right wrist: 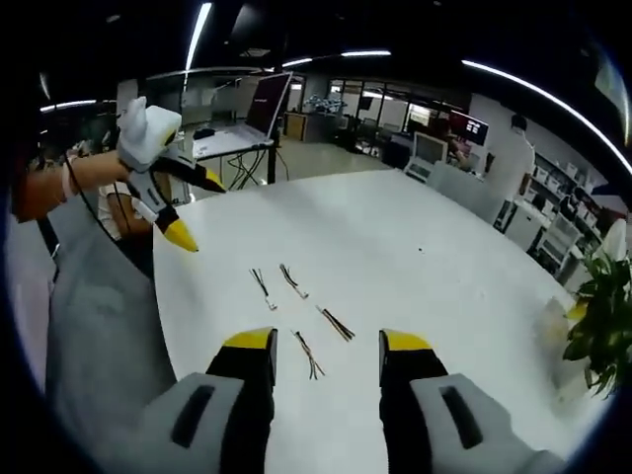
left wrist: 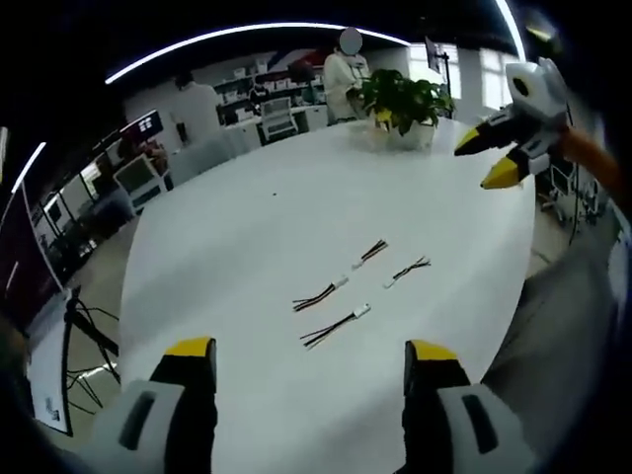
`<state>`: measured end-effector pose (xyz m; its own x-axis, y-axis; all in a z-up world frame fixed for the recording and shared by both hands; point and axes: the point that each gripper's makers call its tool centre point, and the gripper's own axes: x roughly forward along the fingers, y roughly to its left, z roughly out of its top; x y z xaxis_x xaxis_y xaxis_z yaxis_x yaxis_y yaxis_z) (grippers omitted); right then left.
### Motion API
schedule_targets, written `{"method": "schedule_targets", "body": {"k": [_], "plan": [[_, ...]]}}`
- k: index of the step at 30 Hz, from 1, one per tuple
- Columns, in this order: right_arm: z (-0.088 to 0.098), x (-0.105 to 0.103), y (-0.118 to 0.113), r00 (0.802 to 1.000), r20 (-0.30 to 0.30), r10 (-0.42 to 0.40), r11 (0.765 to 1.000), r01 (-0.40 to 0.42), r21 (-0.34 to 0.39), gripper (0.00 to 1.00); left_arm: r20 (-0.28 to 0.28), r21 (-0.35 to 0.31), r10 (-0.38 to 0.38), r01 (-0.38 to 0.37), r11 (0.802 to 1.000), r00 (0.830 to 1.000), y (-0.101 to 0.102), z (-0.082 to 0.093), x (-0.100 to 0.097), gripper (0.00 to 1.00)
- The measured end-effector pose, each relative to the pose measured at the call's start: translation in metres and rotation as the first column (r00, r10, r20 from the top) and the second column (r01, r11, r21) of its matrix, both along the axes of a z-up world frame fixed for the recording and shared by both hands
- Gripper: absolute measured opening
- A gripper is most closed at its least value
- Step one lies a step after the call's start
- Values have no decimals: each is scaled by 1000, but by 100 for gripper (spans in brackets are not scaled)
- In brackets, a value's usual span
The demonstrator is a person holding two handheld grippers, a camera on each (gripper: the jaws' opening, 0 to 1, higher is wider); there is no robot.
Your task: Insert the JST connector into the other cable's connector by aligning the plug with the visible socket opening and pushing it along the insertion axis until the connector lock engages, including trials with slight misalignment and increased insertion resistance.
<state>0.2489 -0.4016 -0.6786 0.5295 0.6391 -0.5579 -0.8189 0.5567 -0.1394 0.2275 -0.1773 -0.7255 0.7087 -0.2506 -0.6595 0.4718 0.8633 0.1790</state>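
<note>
Several short wire cables with small white JST connectors lie loose on the round white table (left wrist: 247,197). In the left gripper view two sit nearer, cable (left wrist: 336,326) and cable (left wrist: 319,296), and two farther, cable (left wrist: 368,253) and cable (left wrist: 408,271). My left gripper (left wrist: 309,351) hangs open above the table's near side, holding nothing. My right gripper (left wrist: 494,158) is raised at the upper right, open and empty. In the right gripper view the cables (right wrist: 308,355) (right wrist: 336,323) (right wrist: 292,280) (right wrist: 263,287) lie just beyond my right gripper (right wrist: 327,342). The left gripper (right wrist: 197,209) is up at the left.
A potted plant (left wrist: 400,99) (right wrist: 602,316) stands on the table's far side. The person's grey clothing (left wrist: 563,326) (right wrist: 99,316) borders the table edge. Desks, chairs, monitors and people (left wrist: 346,74) are beyond the table, and a laptop (right wrist: 267,104) sits on a stand.
</note>
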Motion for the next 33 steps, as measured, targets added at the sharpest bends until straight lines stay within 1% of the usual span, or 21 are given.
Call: {"method": "schedule_targets", "body": {"k": [2, 5, 9, 10, 12, 17, 19, 21, 25, 28, 31, 33], "plan": [[3, 5, 2, 1000, 6, 9, 1000, -9, 3, 37, -15, -13, 23, -23, 1000, 1000, 1, -3, 6, 74], [9, 13, 6, 998, 41, 38, 999, -38, -7, 34, -20, -14, 38, -38, 999, 999, 2, -3, 13, 73], [17, 26, 11, 996, 62, 59, 998, -60, 2, 33, -5, -1, 29, -29, 1000, 1000, -1, 3, 22, 73], [20, 30, 13, 995, 74, 68, 998, -68, 3, 32, -3, -5, 24, -24, 1000, 1000, -2, 5, 24, 73], [21, 34, 16, 994, 81, 79, 997, -79, 4, 32, -3, -15, 19, -20, 1000, 1000, -5, 6, 27, 73], [18, 38, 23, 990, 89, 108, 994, -108, -11, 32, 3, 0, -14, 14, 1000, 1000, -14, 6, 31, 72], [16, 39, 25, 989, 87, 117, 993, -116, -15, 32, 1, 1, -31, 31, 1000, 1000, -18, 3, 34, 72], [14, 41, 27, 988, 87, 126, 992, -125, -19, 32, -14, 4, -43, 43, 999, 999, -22, -3, 36, 71], [11, 50, 28, 988, 86, 131, 991, -130, -20, 32, -22, 13, -53, 53, 999, 998, -25, -12, 39, 70], [9, 53, 29, 987, 87, 133, 991, -132, -22, 32, -11, 23, -71, 71, 997, 997, -27, -13, 43, 68], [5, 56, 29, 987, 89, 131, 991, -129, -27, 31, -5, 14, -80, 80, 997, 997, -28, -14, 49, 67], [0, 57, 28, 989, 77, 125, 992, -123, -22, 31, -4, 14, -90, 90, 996, 996, -31, -17, 52, 65]]}}
